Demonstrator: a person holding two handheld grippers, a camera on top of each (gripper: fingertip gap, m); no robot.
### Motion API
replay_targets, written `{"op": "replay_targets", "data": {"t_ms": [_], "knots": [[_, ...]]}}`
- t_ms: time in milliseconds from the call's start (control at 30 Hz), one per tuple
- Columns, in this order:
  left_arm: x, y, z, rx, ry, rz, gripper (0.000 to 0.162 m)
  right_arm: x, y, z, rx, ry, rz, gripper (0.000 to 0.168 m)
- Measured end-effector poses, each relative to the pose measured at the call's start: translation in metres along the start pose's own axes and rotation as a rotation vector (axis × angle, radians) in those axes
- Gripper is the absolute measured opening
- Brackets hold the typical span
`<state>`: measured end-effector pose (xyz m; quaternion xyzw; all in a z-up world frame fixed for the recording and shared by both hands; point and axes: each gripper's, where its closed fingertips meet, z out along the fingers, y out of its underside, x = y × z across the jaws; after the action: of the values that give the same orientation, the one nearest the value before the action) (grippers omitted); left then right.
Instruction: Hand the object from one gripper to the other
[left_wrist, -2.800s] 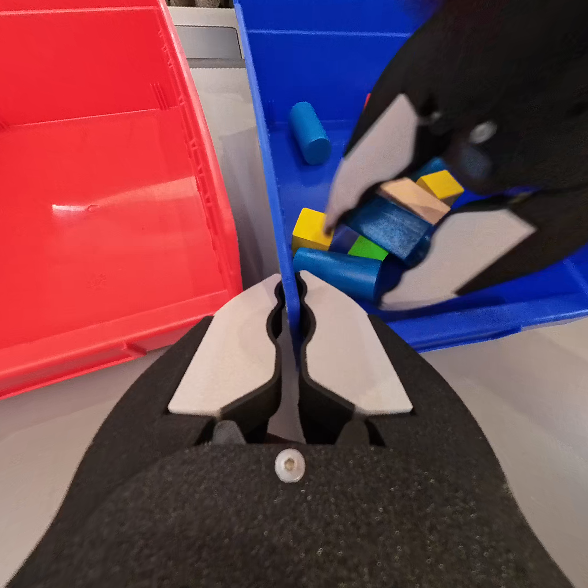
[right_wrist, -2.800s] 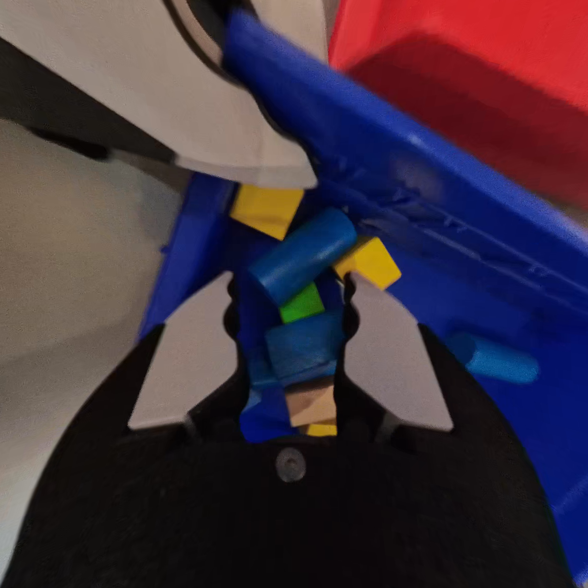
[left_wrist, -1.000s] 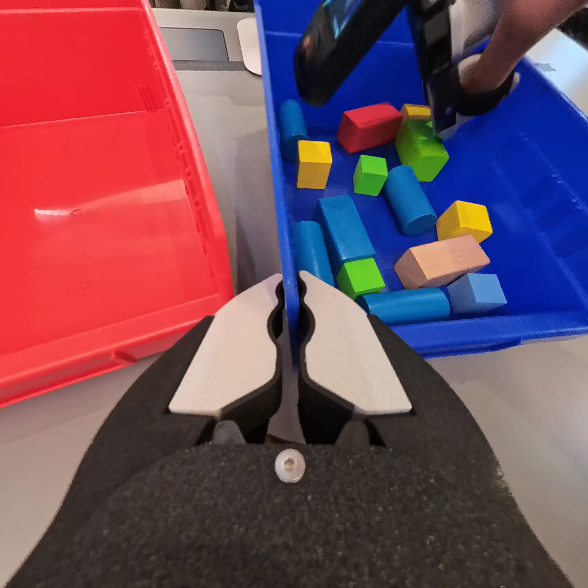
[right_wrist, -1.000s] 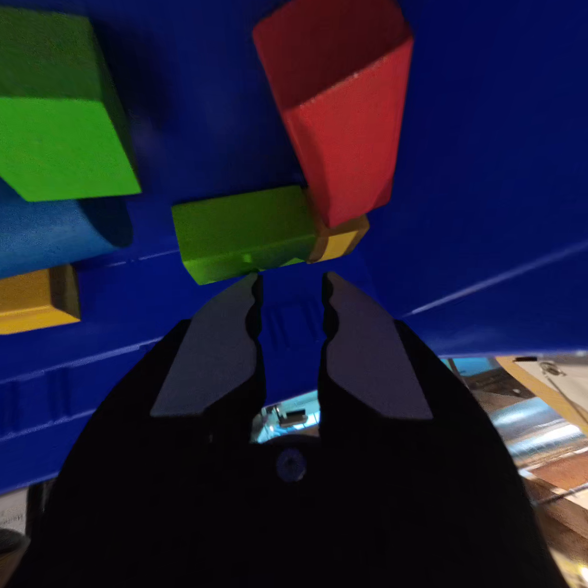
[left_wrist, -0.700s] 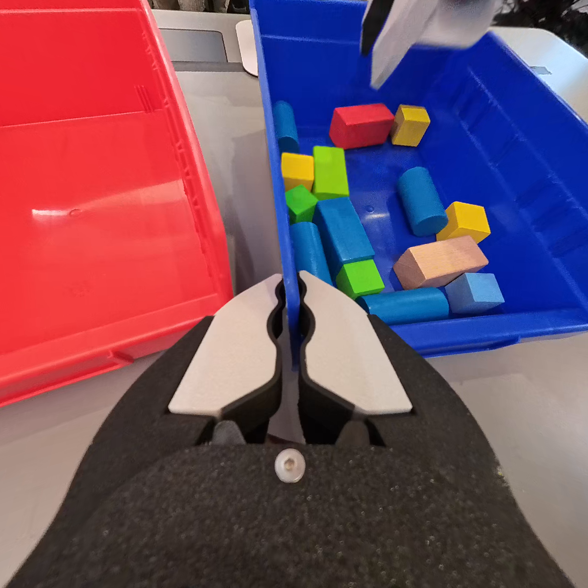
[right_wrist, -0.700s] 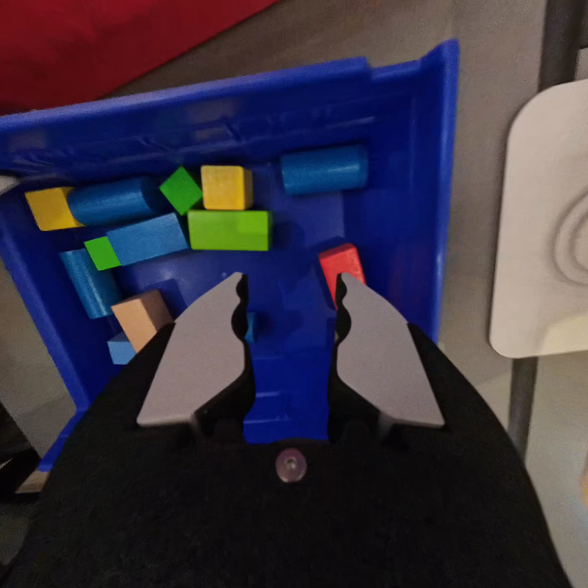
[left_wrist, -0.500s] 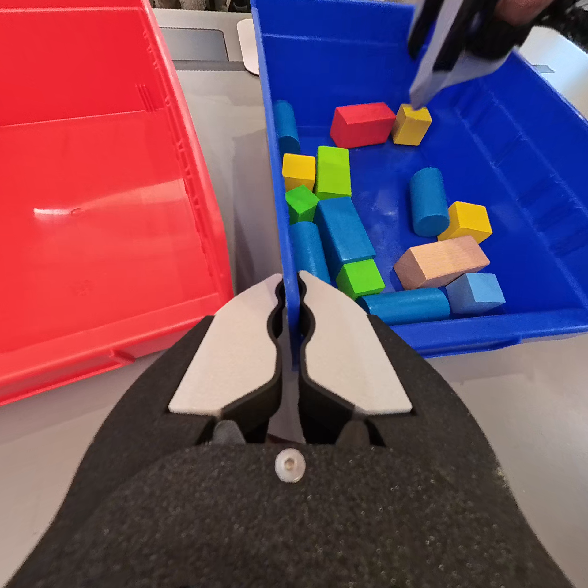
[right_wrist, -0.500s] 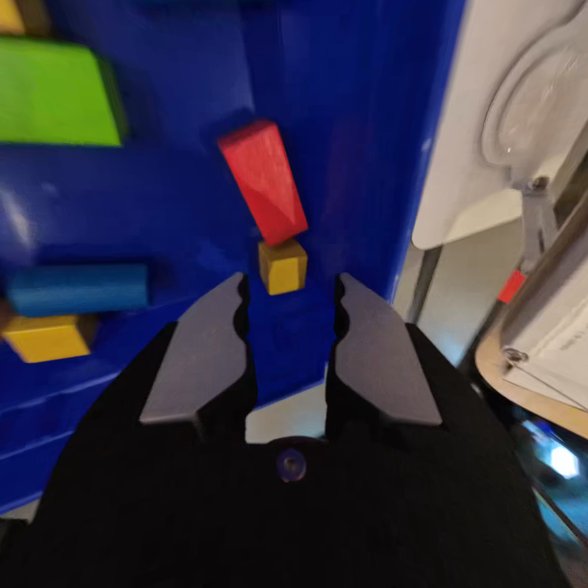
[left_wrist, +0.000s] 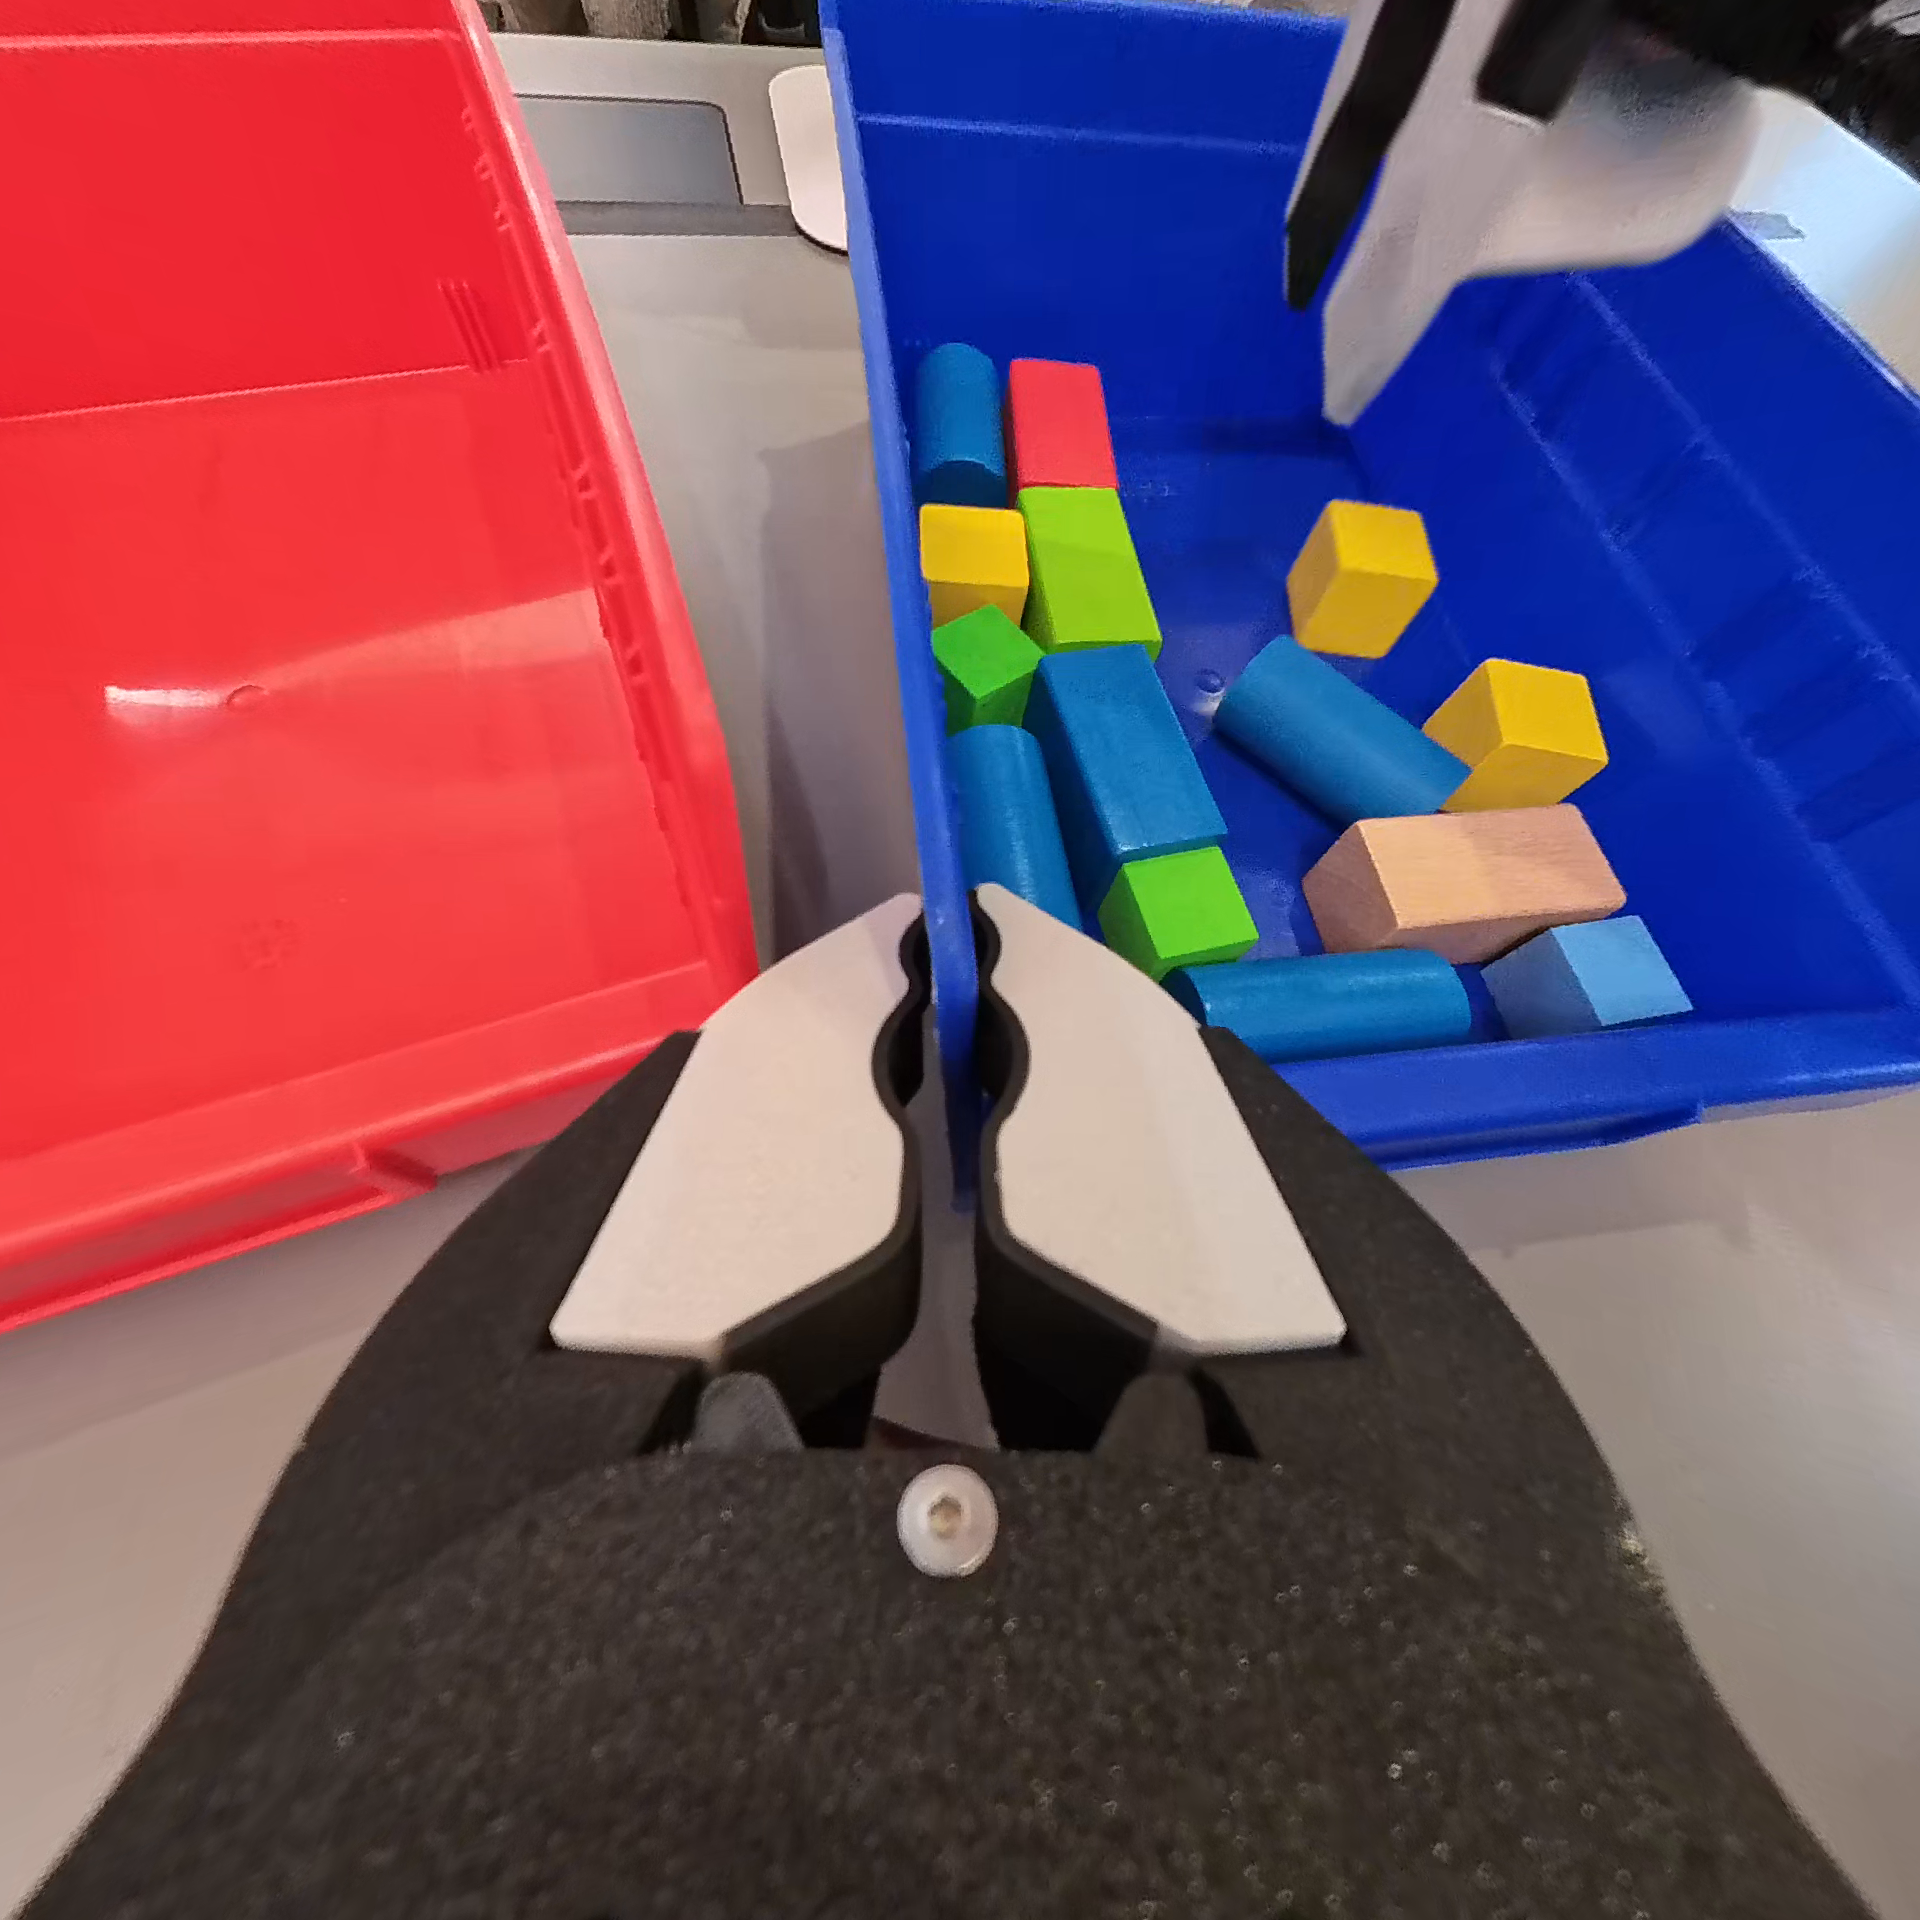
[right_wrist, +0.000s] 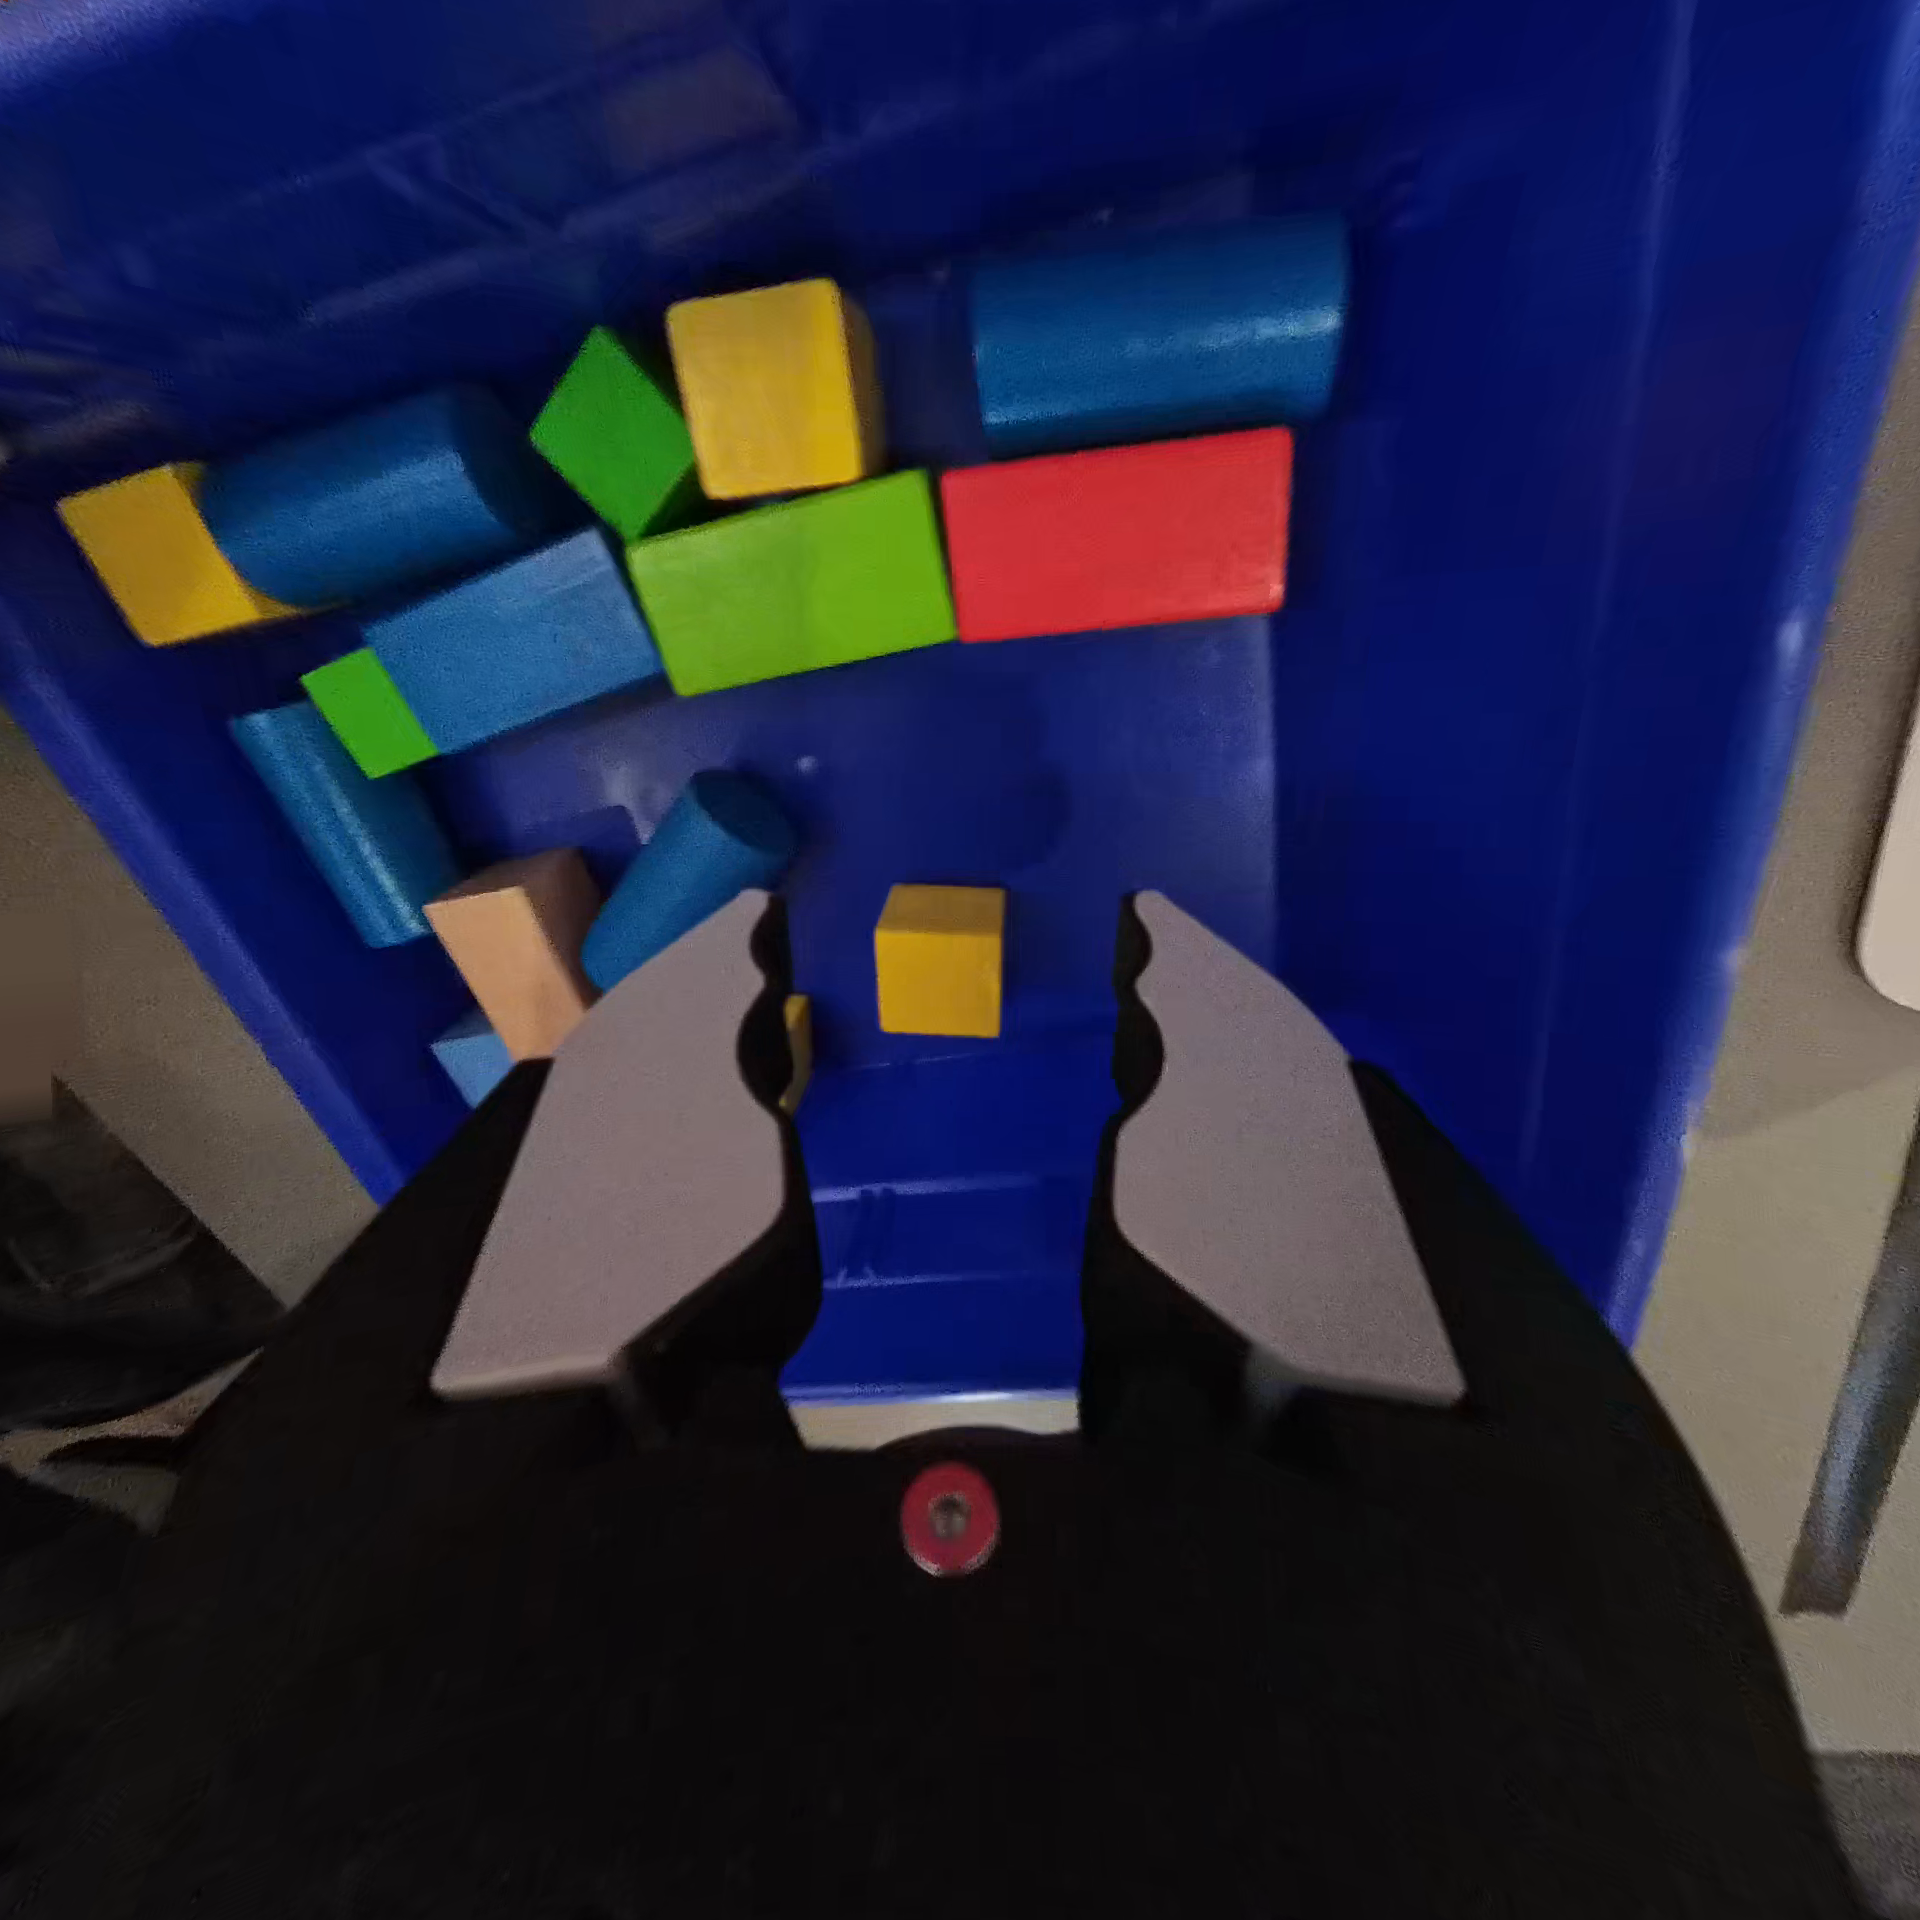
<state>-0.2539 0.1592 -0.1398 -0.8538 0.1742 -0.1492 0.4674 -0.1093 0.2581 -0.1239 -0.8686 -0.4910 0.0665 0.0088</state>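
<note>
Left claw (left_wrist: 951, 914): clamped on the near left wall of the blue bin (left_wrist: 1714, 665), one finger outside, one inside, at the front corner. Right claw (right_wrist: 951, 940): fingers spread apart, empty, hanging above the bin's far right part and pointing down into it; blurred in the left wrist view (left_wrist: 1351, 322).

Directly below the gap of the right claw: a small yellow cube (right_wrist: 940, 961), alone on the bin floor, touching neither finger; same cube in the left wrist view (left_wrist: 1361, 577), apart from the other blocks. No block held by either claw.

Along the bin's left wall, from far to near: a blue cylinder (left_wrist: 956, 421) beside a red block (left_wrist: 1062, 424); a second yellow cube (left_wrist: 975, 556) beside a long green block (left_wrist: 1086, 569), which abuts the red block end to end; a small green cube (left_wrist: 982, 663); a long blue block (left_wrist: 1127, 764) with another blue cylinder (left_wrist: 1008, 816) just left of it; a green cube (left_wrist: 1179, 912) at the blue block's near end.

Along the front wall: a lying blue cylinder (left_wrist: 1325, 1003) and a light blue cube (left_wrist: 1584, 977). Behind them: a plain wooden block (left_wrist: 1460, 878), a third yellow cube (left_wrist: 1519, 732) and a slanted blue cylinder (left_wrist: 1335, 743) touching that cube.

Left of the blue bin, on the grey surface (left_wrist: 1662, 1351): a red bin (left_wrist: 312, 623), nothing visible inside.
</note>
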Motion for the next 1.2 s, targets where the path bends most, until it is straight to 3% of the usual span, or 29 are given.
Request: {"op": "replay_targets", "data": {"t_ms": [67, 200, 267, 300, 367, 467, 533, 567, 633, 700, 800, 867, 933, 1033, 1100, 1133, 1167, 1200], "knots": [[0.000, 0.000, 0.000, 0.000, 0.002, 0.000, 0.004, -0.028, -0.002, 0.003, 0.025, -0.082, -0.063, 0.055], [0.000, 0.000, 0.000, 0.000, 0.002, -0.001, 0.004, -0.118, -0.012, 0.024, 0.129, -0.223, -0.403, 0.048], [0.000, 0.000, 0.000, 0.000, 0.002, -0.001, 0.004, -0.133, -0.019, 0.051, 0.152, -0.104, -0.565, 0.050], [0.000, 0.000, 0.000, 0.000, 0.001, -0.001, 0.004, -0.133, -0.033, 0.053, 0.242, -0.002, -0.628, 0.037], [0.000, 0.000, 0.000, -0.001, 0.000, 0.000, 0.004, -0.121, -0.037, 0.058, 0.257, 0.090, -0.691, 0.042], [0.000, 0.000, 0.000, -0.001, -0.001, 0.004, 0.004, -0.081, -0.029, 0.053, 0.160, 0.091, -0.616, 0.061], [0.000, 0.000, 0.001, -0.001, -0.003, 0.006, 0.004, -0.036, -0.016, 0.043, 0.042, 0.150, -0.474, 0.104], [0.000, 0.000, 0.001, 0.001, -0.002, 0.006, 0.004, -0.025, -0.007, 0.038, -0.017, 0.137, -0.403, 0.105], [0.000, 0.000, 0.000, 0.002, -0.002, 0.005, 0.005, -0.022, -0.006, 0.026, -0.010, 0.163, -0.403, 0.087], [0.000, 0.000, 0.001, 0.003, -0.002, 0.004, 0.005, -0.063, -0.029, 0.015, 0.167, 0.094, -0.484, 0.063], [0.000, 0.000, 0.000, 0.003, -0.003, 0.002, 0.005, -0.136, -0.059, 0.018, 0.379, -0.076, -0.596, 0.062], [-0.001, 0.000, 0.000, 0.001, -0.007, -0.002, 0.004, -0.147, -0.062, 0.046, 0.333, -0.076, -0.614, 0.064], [-0.001, 0.000, 0.000, 0.002, -0.005, 0.001, 0.004, -0.152, -0.059, 0.062, 0.308, -0.163, -0.588, 0.045], [-0.001, 0.000, 0.000, 0.002, -0.004, 0.003, 0.004, -0.126, -0.042, 0.066, 0.225, -0.157, -0.575, 0.051], [0.000, 0.000, 0.000, 0.003, 0.000, 0.005, 0.004, -0.068, -0.014, 0.065, 0.033, 0.103, -0.625, 0.051], [0.000, 0.000, 0.000, 0.004, 0.003, 0.007, 0.005, -0.045, -0.005, 0.058, -0.015, 0.174, -0.628, 0.047], [0.000, 0.000, 0.001, 0.003, 0.002, 0.007, 0.004, -0.029, 0.001, 0.046, -0.035, 0.205, -0.596, 0.034], [0.000, 0.000, 0.001, 0.003, 0.001, 0.007, 0.004, -0.009, 0.003, 0.032, -0.038, 0.278, -0.539, 0.036]]}}
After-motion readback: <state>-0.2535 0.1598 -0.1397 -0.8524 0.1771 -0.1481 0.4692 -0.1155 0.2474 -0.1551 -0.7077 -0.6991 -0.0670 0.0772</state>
